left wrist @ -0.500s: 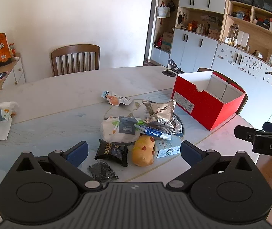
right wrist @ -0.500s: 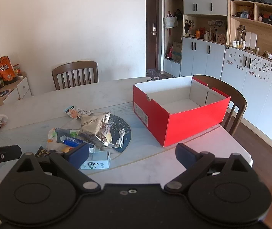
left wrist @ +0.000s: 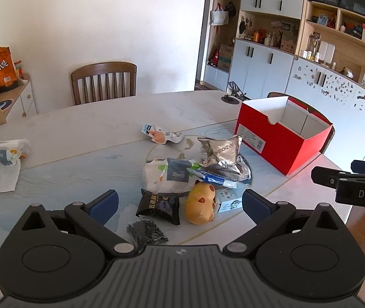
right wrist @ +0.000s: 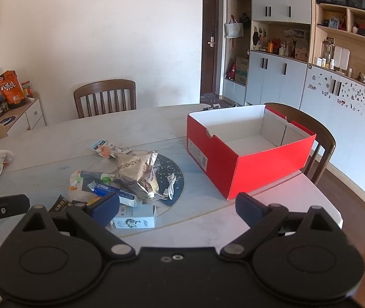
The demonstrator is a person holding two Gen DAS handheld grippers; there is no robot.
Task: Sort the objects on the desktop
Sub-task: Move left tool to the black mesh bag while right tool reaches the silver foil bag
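- Clutter pile: sits mid-tabletop (left wrist: 85,138), left of the red box (left wrist: 282,141). Nothing is held by either tool.
- Pile contents, left wrist view: silver snack bag (left wrist: 221,151) on top at the far side, white pouch (left wrist: 167,177) under it, blue-white tube (left wrist: 214,178) lying across the pouch, black snack packet (left wrist: 158,206) and yellow toy (left wrist: 201,202) at the near edge, small white carton (left wrist: 230,200) just right of the toy.
- Dark crinkle-edged sachet (left wrist: 146,232) lies nearest, just in front of the black packet.
- A flat printed wrapper (left wrist: 160,134) lies on the far side of the pile, slightly apart.
- White cable (right wrist: 171,186) rests on the dark round mat (right wrist: 177,177), right of the silver bag.
- Red box: open top, white inside, nothing visible in it; right side of the tabletop, apart from the pile.
- Left tool (left wrist: 180,201): jaws spread wide, released, hovering on the near side of the pile with the black packet and toy between the fingertips in view; not touching them.
- Right tool (right wrist: 177,208): jaws spread wide, released, above the near tabletop edge, between the carton and the box's near corner.
- Crumpled tissue pack (left wrist: 4,151) far left on the tabletop; wooden chair (left wrist: 103,82) behind the far edge.
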